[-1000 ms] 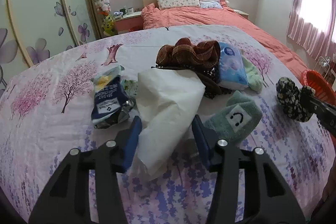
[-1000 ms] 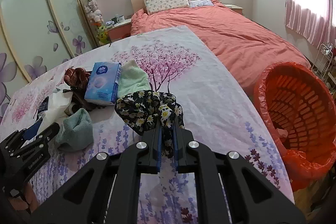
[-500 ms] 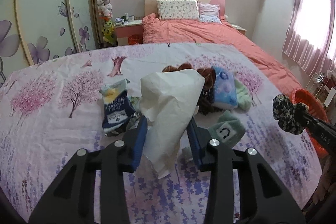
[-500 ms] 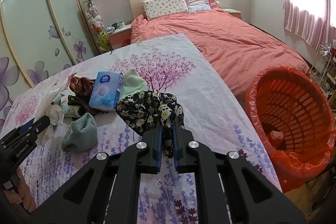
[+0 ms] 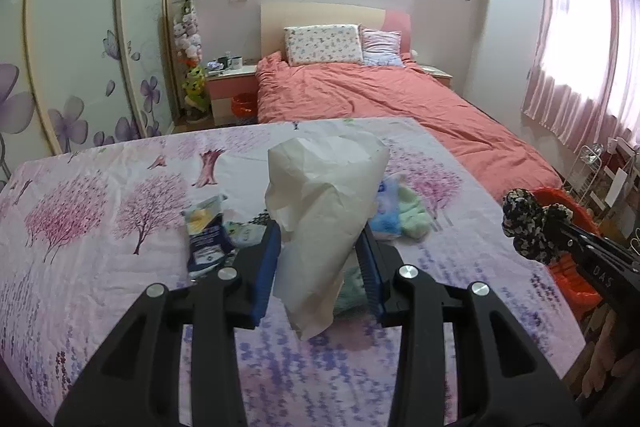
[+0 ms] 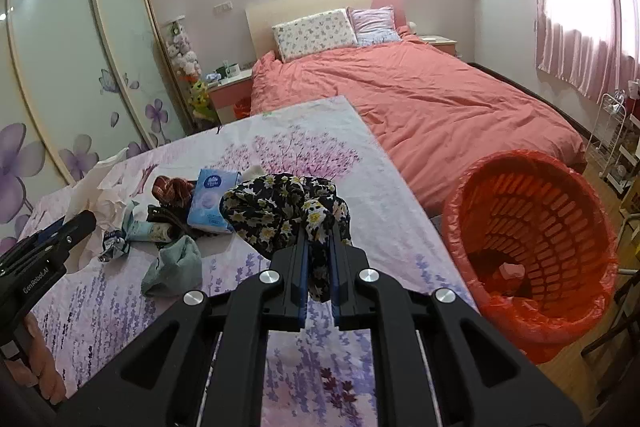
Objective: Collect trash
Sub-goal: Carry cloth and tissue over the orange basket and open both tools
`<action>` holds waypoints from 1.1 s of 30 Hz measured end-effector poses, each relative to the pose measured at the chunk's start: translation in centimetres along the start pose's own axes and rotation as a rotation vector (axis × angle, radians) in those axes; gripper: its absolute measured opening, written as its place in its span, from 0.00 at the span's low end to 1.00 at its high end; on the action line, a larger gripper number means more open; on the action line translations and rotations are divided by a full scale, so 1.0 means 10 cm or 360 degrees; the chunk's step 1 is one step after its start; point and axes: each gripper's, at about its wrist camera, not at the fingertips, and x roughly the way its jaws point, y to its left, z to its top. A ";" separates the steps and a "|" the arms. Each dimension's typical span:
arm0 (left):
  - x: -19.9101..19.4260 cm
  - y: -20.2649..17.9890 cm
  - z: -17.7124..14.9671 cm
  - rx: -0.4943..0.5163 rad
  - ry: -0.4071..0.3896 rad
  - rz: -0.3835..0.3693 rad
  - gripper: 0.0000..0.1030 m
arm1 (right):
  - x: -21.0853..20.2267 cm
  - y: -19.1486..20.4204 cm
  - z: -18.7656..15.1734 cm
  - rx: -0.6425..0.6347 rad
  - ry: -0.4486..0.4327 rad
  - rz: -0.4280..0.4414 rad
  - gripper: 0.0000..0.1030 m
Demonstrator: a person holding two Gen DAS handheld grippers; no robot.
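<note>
Crumpled white paper (image 5: 326, 223) is clamped in the left gripper (image 5: 320, 259) above the floral sheet (image 5: 100, 227); right gripper (image 6: 319, 267) pinches a floral scrunchie (image 6: 280, 211). Carry paper level over the orange bin (image 6: 532, 251) before release

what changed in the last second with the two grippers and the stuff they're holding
The left gripper closed on the white paper and lifted it off the flowered sheet; a second ago it still lay among the pile. The right gripper rose a little, carrying the black floral cloth it already held. The blue tissue pack, green sock and orange basket stayed put.
</note>
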 end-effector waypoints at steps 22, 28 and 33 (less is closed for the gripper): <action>-0.11 -1.19 0.06 0.0141 -0.0023 -0.0285 0.37 | -0.56 -0.86 0.03 0.0164 -0.0275 -0.0177 0.09; -0.07 -1.62 0.03 0.0179 -0.0001 -0.0396 0.37 | -0.61 -1.17 0.02 0.0237 -0.0324 -0.0231 0.09; -0.01 -2.00 0.00 0.0232 0.0016 -0.0481 0.37 | -0.61 -1.41 0.00 0.0312 -0.0346 -0.0270 0.08</action>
